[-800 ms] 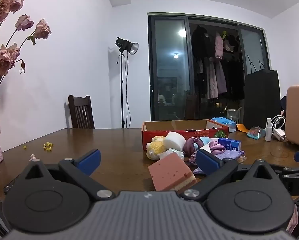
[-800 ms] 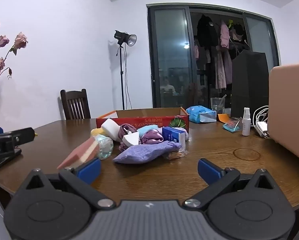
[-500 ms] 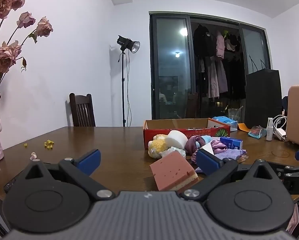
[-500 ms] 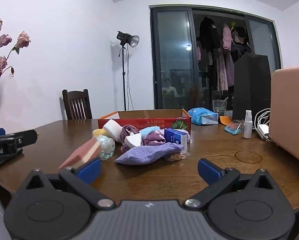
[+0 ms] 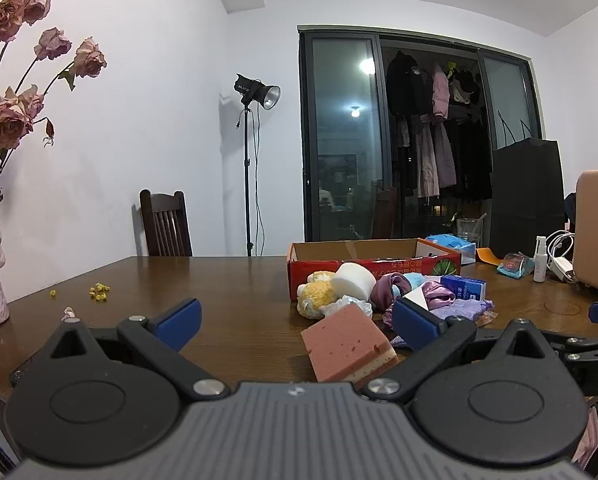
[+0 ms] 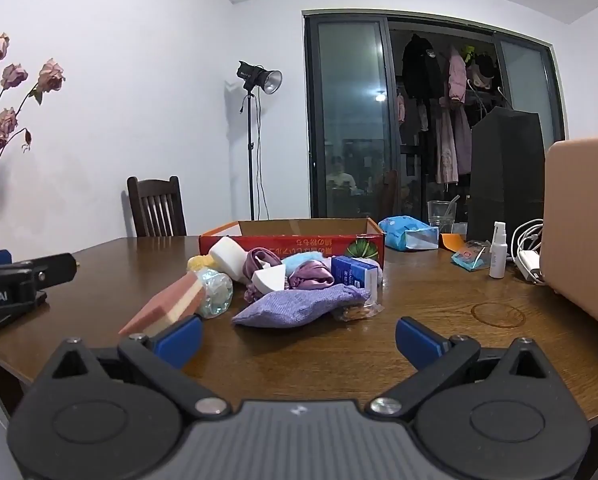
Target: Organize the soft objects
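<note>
Sponge (image 5: 349, 342) nearer left tongs (image 5: 295, 320); long axis toward box (image 5: 373, 264).

1. The right gripper (image 6: 297, 338) hangs low over the near edge of the wooden bench (image 6: 439, 344), its blue fingers (image 6: 417, 342) spread wide with nothing between them.
2. A pile of soft things lies ahead: a pink sponge (image 6: 165, 306) tilted on its edge at the left, a purple knit pouch (image 6: 299, 306) in front, and a white foam block (image 6: 229, 256) further back.
3. A blue carton (image 6: 355, 272) stands just right of the pile.
4. A shallow red cardboard box (image 6: 295, 242) sits directly behind the pile.
5. The left gripper (image 6: 19, 292) shows at the left border, well apart from the pile; whether it is spread or closed cannot be made out here.
6. A white spray bottle (image 6: 498, 256) stands upright at the right.
</note>
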Action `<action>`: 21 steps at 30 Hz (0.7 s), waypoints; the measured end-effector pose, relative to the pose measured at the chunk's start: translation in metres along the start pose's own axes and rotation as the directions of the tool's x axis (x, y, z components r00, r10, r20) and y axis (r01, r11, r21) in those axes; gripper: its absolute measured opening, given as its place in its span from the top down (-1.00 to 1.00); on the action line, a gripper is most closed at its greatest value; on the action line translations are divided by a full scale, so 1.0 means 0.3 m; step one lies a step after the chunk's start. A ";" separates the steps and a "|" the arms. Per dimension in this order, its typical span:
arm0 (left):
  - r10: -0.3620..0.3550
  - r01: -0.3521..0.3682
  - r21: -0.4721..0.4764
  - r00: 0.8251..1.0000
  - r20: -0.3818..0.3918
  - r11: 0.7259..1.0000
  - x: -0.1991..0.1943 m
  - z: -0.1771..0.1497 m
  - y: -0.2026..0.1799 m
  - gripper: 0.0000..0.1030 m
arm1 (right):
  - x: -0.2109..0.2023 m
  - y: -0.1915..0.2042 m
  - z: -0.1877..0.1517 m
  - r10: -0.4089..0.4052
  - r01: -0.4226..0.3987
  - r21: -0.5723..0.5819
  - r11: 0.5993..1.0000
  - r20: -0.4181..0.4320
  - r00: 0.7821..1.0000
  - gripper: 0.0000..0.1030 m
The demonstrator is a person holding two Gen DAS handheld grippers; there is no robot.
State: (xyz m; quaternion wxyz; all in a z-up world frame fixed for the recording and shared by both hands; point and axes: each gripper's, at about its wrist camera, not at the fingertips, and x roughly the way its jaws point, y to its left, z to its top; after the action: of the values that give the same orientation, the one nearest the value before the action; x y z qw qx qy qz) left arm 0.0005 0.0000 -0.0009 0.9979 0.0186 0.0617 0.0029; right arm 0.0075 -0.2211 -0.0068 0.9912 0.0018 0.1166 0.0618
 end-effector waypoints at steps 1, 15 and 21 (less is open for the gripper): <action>0.001 -0.001 0.000 1.000 0.000 1.000 0.000 0.001 0.000 -1.00 | -0.003 -0.002 0.000 0.000 0.000 0.001 1.000 0.001 1.000 -1.00; 0.000 0.000 0.004 1.000 -0.003 1.000 -0.001 -0.001 0.003 -1.00 | -0.001 -0.004 -0.001 -0.006 0.006 0.006 1.000 0.002 1.000 -1.00; -0.001 0.001 0.006 1.000 -0.003 1.000 -0.003 -0.001 0.003 -1.00 | -0.002 -0.003 -0.001 -0.004 0.004 0.003 1.000 0.002 1.000 -1.00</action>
State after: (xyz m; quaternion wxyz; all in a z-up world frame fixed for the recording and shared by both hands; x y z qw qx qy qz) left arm -0.0005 0.0008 -0.0010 0.9977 0.0218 0.0634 0.0024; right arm 0.0069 -0.2222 -0.0071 0.9915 0.0029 0.1155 0.0598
